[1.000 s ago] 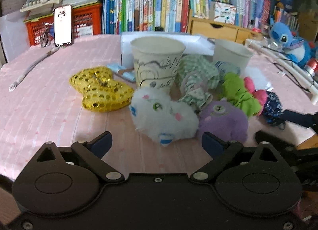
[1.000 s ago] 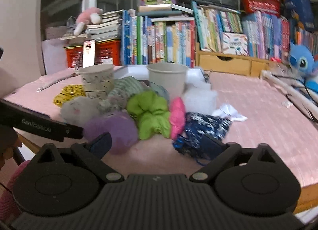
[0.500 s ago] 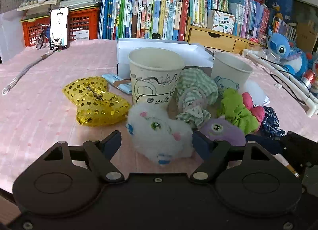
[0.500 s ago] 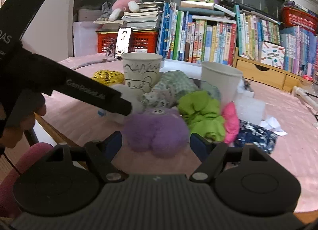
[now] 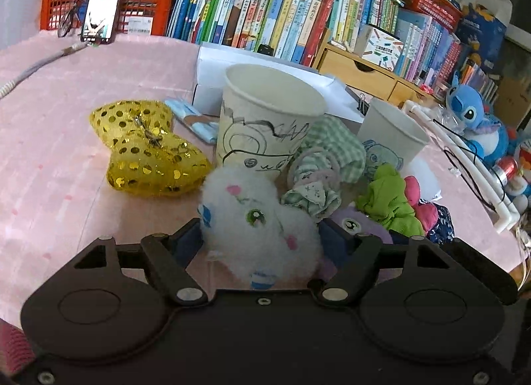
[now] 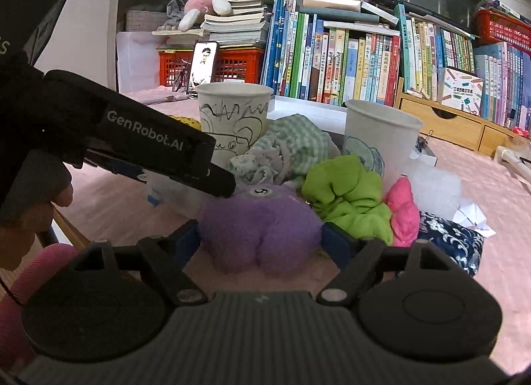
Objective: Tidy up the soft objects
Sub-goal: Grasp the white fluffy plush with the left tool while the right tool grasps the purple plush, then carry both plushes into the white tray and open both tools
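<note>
A white fluffy plush (image 5: 255, 222) lies on the pink tablecloth (image 5: 49, 152) between the fingers of my left gripper (image 5: 260, 240). Its jaws are closing and both blue pads touch the fur. Beside it sits a purple plush (image 6: 262, 225), flanked by my right gripper (image 6: 260, 240), whose jaws are opening with the pads just at the fur. The left gripper (image 6: 149, 145) crosses the right wrist view, its tip over the purple plush. Behind stand a scribbled paper cup (image 5: 265, 129) and a second cup (image 6: 378, 132). A checked scrunchie (image 5: 328, 152), green scrunchie (image 6: 345, 199), pink scrunchie (image 6: 403, 212) and navy cloth (image 6: 448, 245) lie around.
A gold sequin bow (image 5: 146, 149) lies left of the cups. A white box (image 5: 212, 62) stands behind them, with a phone (image 5: 103, 6), a red crate and rows of books at the back. A blue plush (image 5: 471, 119) and a white pipe (image 5: 464, 159) sit right.
Both grippers moved forward. The left jaws narrowed around the white plush. The right gripper swung from the navy cloth to the purple plush, and the left gripper came into its view.
</note>
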Available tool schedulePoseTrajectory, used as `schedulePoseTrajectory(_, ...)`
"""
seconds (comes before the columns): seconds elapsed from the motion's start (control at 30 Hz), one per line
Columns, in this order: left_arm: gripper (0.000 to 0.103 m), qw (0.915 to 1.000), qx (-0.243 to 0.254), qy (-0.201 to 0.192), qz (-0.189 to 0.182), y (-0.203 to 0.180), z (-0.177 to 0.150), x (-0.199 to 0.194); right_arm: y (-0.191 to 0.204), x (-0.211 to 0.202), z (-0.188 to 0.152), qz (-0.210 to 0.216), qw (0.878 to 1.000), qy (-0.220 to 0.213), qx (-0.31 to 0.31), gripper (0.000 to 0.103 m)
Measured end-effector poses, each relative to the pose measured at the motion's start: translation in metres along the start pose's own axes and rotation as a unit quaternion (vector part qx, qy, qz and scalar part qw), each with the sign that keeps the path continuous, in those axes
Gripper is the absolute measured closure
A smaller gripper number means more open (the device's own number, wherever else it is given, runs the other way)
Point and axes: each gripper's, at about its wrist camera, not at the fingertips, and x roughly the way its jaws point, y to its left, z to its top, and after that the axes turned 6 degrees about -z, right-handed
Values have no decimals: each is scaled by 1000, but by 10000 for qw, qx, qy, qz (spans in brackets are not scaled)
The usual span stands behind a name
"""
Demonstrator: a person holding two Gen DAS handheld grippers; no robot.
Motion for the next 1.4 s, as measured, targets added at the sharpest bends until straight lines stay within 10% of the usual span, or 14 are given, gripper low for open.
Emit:
schedulePoseTrajectory(0.63, 40, 9978, 668, -25, -38, -8, 6, -35, -6, -20, 9, 121, 9997, -170, 93, 27)
schedulePoseTrajectory(1.4, 40, 9888, 984, -1110, 178, -18, 127, -63, -99, -31, 97, -394, 9916, -844, 902, 27)
